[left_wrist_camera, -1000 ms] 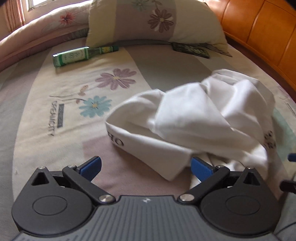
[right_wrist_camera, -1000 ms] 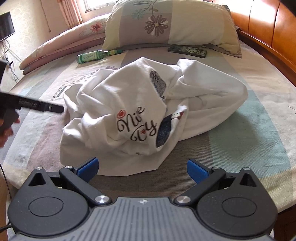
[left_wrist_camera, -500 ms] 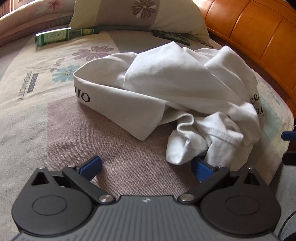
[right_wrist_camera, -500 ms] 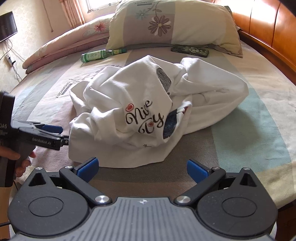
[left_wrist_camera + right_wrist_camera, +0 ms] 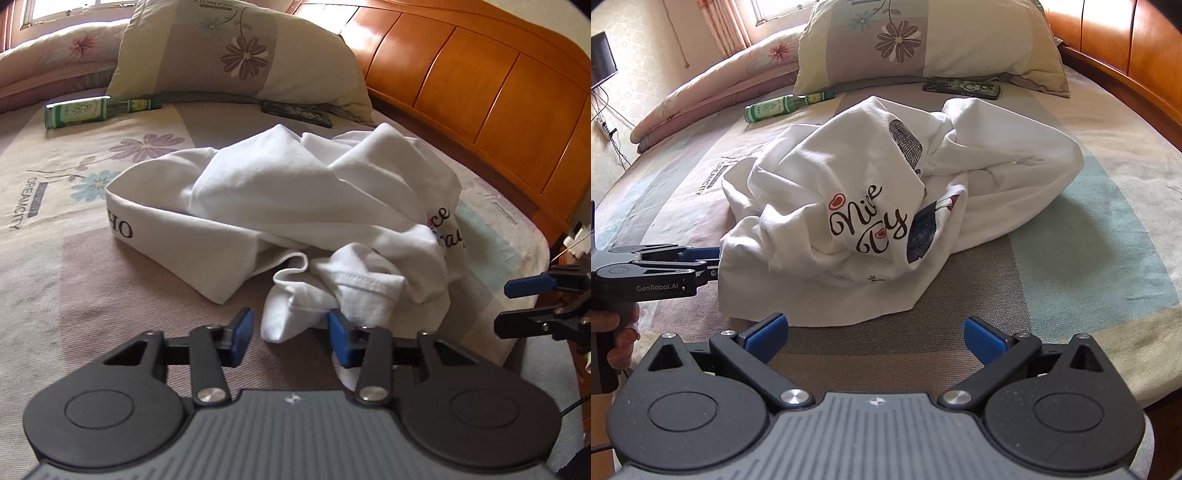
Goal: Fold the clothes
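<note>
White t-shirt [image 5: 295,206] lies crumpled in a heap on the bed [image 5: 44,280], roughly mid-mattress, black script print facing the right wrist camera. Left gripper [image 5: 291,338] sits low at the shirt's near edge; jaws are closing, a bunched hem fold sits between the blue pads [image 5: 338,338]. The right-hand pad touches the cloth, the other pad is still clear of it, so no firm pinch yet. From the right wrist view the same left gripper [image 5: 713,264] comes in from the left edge, tips at the shirt's side, a hand [image 5: 622,334] wrapped around its handle.

Right gripper [image 5: 875,338] is spread wide, nothing between its pads, hovering over bare sheet just short of the shirt's front edge, not touching cloth. In the left wrist view it shows at the right edge [image 5: 517,302], beside the mattress corner.

Behind the shirt: green glass bottle [image 5: 779,107] lying on its side, phone [image 5: 962,88] flat near the floral pillow [image 5: 923,40], folded quilt [image 5: 713,88] along the far left. Wooden headboard [image 5: 480,85] curves along the right.
</note>
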{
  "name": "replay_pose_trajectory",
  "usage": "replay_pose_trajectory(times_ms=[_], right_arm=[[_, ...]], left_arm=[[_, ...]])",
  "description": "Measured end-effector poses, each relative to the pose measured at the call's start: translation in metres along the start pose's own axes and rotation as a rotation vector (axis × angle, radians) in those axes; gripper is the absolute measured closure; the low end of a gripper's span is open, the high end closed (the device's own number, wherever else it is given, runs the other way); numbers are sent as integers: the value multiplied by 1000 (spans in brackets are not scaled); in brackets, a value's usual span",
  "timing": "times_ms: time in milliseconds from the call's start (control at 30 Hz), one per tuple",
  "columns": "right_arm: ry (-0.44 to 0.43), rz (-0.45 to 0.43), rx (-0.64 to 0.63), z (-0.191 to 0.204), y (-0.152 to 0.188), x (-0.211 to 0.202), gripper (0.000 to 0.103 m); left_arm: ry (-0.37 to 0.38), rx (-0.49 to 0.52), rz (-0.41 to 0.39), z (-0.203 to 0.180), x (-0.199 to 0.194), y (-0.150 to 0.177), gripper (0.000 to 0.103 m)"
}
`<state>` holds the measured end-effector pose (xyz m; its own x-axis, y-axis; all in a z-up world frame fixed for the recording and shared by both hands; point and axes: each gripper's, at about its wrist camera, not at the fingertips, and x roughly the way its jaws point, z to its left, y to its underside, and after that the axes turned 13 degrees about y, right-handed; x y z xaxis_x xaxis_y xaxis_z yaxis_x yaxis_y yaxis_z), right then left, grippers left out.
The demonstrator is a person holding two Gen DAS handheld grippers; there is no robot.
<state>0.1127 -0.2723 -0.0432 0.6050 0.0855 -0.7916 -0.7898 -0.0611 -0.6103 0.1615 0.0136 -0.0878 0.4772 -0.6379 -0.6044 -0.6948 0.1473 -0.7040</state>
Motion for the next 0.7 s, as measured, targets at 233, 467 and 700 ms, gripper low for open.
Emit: replay_pose_trajectory(times_ms=[233,467,700], right_arm=[[7,9,8,-2,0,2,0],[20,2,19,-7,-2,0,0],[19,1,17,-5,-6,1,0]], left_arm=[[58,-10,-47,1,10,3,93],[-7,41,-82,3,-23,-4,95],[-176,19,-87,38,-72,-8,96]])
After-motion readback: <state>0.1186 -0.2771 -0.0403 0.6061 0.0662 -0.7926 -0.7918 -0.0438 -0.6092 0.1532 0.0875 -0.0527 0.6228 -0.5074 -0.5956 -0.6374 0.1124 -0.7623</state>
